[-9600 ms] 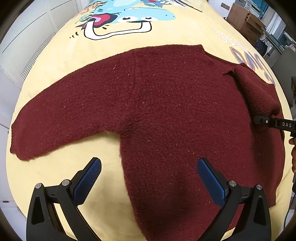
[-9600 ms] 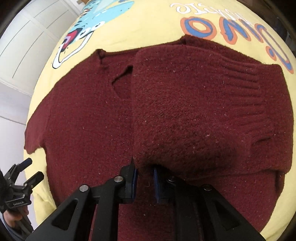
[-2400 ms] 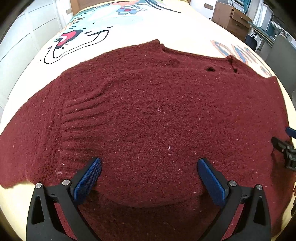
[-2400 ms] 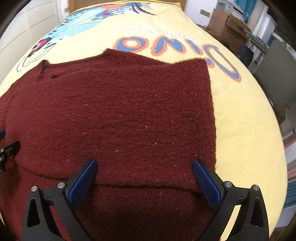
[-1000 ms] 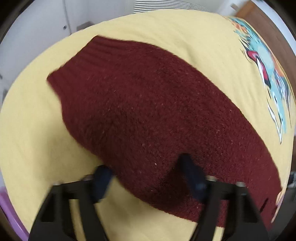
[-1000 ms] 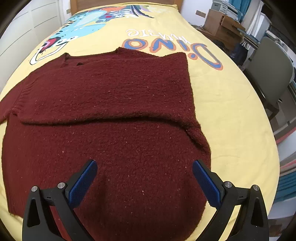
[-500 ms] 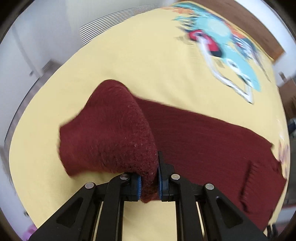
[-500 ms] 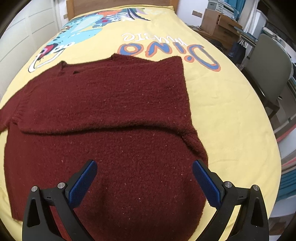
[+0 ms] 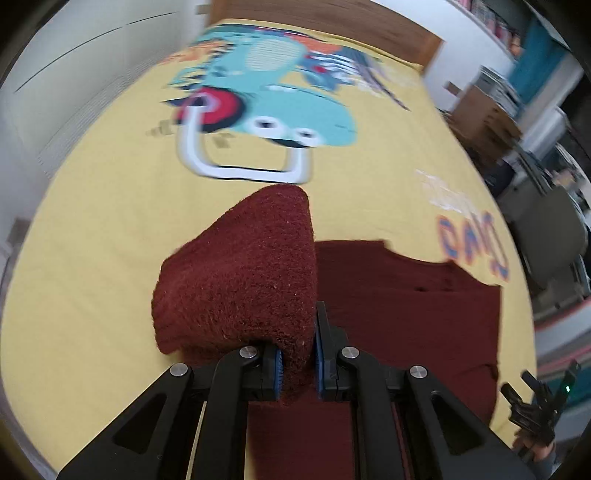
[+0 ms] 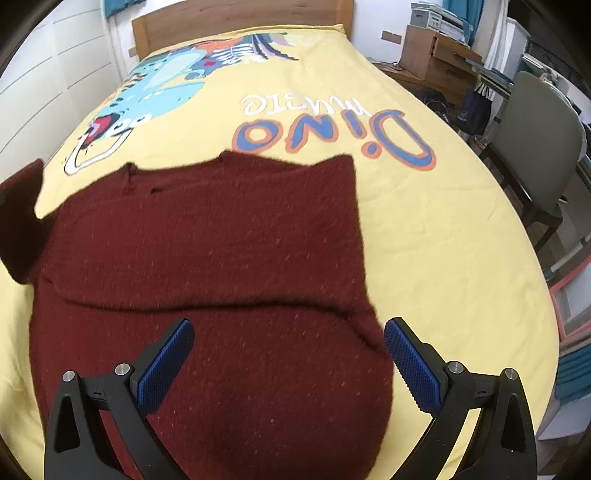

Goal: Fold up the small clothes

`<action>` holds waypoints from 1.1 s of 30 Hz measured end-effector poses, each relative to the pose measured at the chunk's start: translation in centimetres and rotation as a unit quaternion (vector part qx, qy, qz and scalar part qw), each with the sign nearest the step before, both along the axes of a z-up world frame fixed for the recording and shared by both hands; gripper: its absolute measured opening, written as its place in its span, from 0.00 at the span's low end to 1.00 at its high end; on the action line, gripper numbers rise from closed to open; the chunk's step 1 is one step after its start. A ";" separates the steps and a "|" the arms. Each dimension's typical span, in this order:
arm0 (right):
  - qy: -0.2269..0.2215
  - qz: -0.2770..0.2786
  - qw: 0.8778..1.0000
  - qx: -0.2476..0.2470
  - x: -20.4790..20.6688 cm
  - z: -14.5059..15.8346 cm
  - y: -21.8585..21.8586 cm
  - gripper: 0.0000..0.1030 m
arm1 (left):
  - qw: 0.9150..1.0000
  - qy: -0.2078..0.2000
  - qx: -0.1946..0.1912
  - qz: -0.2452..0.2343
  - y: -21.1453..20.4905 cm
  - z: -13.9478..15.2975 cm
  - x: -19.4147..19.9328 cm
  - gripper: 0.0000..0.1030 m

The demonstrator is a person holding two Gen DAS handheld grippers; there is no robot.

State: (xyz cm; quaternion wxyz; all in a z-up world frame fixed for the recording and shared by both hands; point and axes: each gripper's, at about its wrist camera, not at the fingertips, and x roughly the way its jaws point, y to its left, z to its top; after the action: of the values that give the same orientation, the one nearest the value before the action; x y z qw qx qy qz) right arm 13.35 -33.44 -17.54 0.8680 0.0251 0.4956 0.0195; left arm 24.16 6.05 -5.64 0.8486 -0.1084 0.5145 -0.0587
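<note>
Yellow bedspread [image 10: 424,229] with dinosaur print [image 9: 269,88] and "Dino" lettering [image 10: 332,136], spread over the whole bed and filling most of both views. Wooden headboard [image 10: 236,14] at the far end. Grey chair [image 10: 535,136] and wooden cabinet [image 10: 436,51] beside the bed on the right.

Dark red sweater [image 10: 207,258] laid flat on the bedspread, near the foot of the bed, collar toward the headboard. One sleeve already folded across the chest, its edge forming a horizontal line over the body. Lower hem nearest the right wrist camera.

Left sleeve [image 9: 243,273] raised off the bedspread, bunched into a peaked fold, seen in the right wrist view at the far left edge [image 10: 18,221].

Left gripper [image 9: 297,363] closed on the sleeve, fabric pinched between the blue pads [image 9: 277,373], jaws nearly together.

Right gripper [image 10: 288,365] held above the lower body of the sweater, jaws spread wide, blue pads [image 10: 413,369] well apart, nothing between them. Same gripper visible small and blurred at the lower right edge of the left wrist view [image 9: 535,402].
</note>
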 end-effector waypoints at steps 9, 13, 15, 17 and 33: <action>-0.008 -0.022 1.000 0.007 1.6 1.9 -2.7 1.00 | 0.995 0.008 -0.002 -0.098 -14.1 -3.0 2.7 0.10; 0.005 -0.027 1.000 0.012 1.3 1.0 -3.3 1.00 | 0.992 0.025 0.021 -0.120 -18.1 -6.5 2.9 0.10; 0.014 -0.028 0.999 0.015 1.1 0.2 -3.3 1.00 | 0.990 0.033 0.054 -0.130 -19.8 -8.7 2.9 0.10; 0.024 -0.029 0.999 0.018 0.7 -0.7 -3.4 1.00 | 0.988 0.050 0.066 -0.129 -20.4 -11.0 2.8 0.10; 0.065 -0.036 0.997 0.028 -0.4 -5.0 -3.4 1.00 | 0.981 0.102 0.103 -0.128 -21.1 -15.8 2.5 0.36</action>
State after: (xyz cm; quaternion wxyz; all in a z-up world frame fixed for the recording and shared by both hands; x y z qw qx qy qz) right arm 12.95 -36.88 -22.56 0.8331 0.0685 0.5488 0.0004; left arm 26.66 -15.05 -21.40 0.7839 0.0411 0.6112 -0.1016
